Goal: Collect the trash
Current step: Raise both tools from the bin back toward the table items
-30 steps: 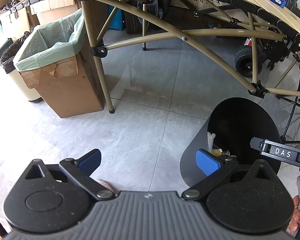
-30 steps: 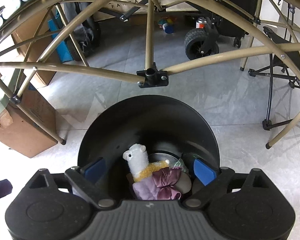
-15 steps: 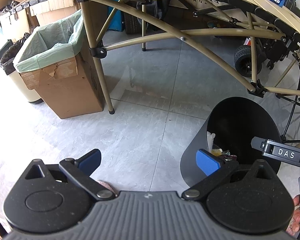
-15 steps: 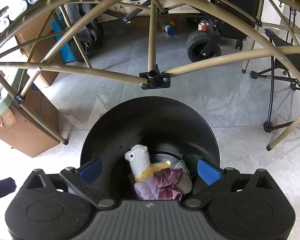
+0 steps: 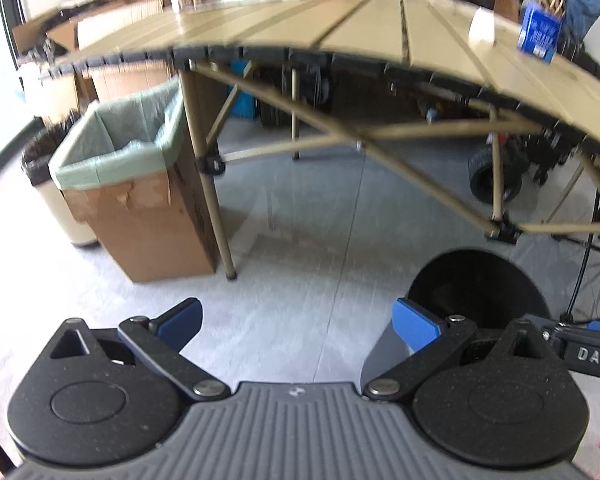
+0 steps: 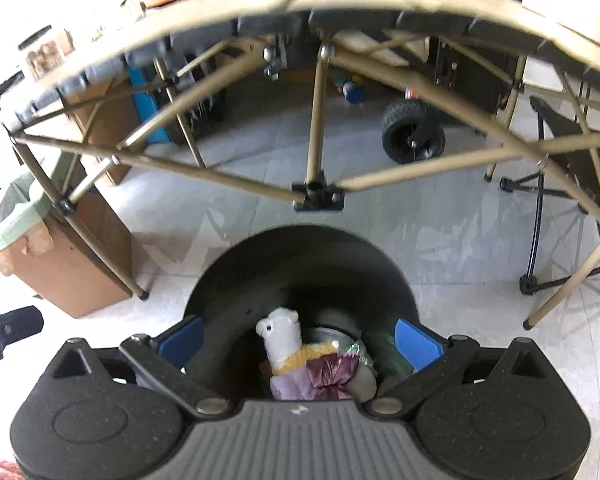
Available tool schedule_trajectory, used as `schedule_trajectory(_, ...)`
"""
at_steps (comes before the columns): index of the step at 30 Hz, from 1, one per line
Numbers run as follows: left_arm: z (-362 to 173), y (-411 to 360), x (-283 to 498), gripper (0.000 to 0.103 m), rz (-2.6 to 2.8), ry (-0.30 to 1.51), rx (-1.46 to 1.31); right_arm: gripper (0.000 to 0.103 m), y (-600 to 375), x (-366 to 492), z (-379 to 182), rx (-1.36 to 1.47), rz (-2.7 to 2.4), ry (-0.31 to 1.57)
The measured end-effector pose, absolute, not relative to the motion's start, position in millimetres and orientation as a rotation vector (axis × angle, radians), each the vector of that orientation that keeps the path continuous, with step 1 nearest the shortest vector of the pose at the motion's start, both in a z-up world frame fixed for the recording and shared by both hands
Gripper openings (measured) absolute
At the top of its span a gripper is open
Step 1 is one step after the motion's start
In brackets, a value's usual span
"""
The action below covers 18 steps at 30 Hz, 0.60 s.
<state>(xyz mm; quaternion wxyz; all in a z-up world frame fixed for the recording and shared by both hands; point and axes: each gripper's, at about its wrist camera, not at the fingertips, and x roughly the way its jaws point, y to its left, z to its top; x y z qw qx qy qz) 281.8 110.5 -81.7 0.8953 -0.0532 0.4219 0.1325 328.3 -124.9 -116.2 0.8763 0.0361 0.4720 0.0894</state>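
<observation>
A black round bin (image 6: 300,264) stands on the floor right below my right gripper (image 6: 298,338), whose jaws stand wide open over its mouth with nothing between them. Inside the bin lie a white plush llama (image 6: 280,332), a purple bow (image 6: 328,372) and other pieces. In the left wrist view the same bin (image 5: 480,280) sits at the lower right. My left gripper (image 5: 296,320) is open and empty above bare floor. On the tan table (image 5: 360,28) rest a blue box (image 5: 538,34) and a white piece (image 5: 482,26).
A cardboard box lined with a green bag (image 5: 128,148) stands left of the table leg (image 5: 208,184). A beige bin with a dark liner (image 5: 40,160) is beside it. A wheeled cart (image 6: 414,136) and a folding chair frame (image 6: 560,184) stand beyond the table.
Both grippers have risen and tilted up, so the tabletop and the things on it now show. The bin sits lower in both views. The right jaws have opened a little wider.
</observation>
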Motion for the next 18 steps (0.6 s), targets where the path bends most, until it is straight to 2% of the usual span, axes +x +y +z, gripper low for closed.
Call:
schedule_trajectory(8, -55.2, 85.7, 266.7, 0.103, 0.272, 0.659, -0.021, 0.102, -148.0, 313.7, -74.2, 0.114, 0.246, 0.842)
schedule_trajectory(18, -6.8, 60.8, 274.3, 0.103, 0.222, 0.515, -0.044, 0.102, -189.8, 301.1, -5.9, 0.156, 0.278, 0.506)
